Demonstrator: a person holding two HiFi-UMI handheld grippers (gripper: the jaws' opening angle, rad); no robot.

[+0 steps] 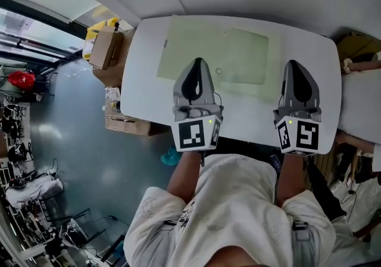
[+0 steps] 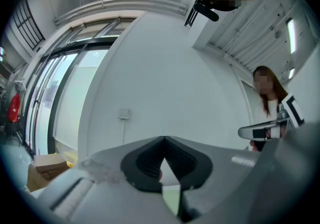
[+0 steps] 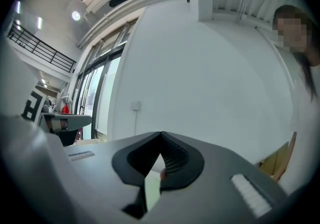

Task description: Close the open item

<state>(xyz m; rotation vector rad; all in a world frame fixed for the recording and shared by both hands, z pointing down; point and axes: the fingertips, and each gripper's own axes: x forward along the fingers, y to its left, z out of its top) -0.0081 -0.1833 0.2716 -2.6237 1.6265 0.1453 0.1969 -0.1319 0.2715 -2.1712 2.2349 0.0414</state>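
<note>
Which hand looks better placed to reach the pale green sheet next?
Probably left: the left gripper hangs over the pale green sheet, while the right gripper is over bare white table beside it.

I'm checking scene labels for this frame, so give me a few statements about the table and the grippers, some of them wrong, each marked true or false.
1. The left gripper and the right gripper are both shut with nothing between their jaws. True.
2. A pale green sheet lies on the white table. True.
3. The left gripper is clamped on the pale green sheet. False: its jaws meet on nothing.
4. In the head view, the cardboard boxes stand on the floor at the table's right end. False: they are at its left end.
</note>
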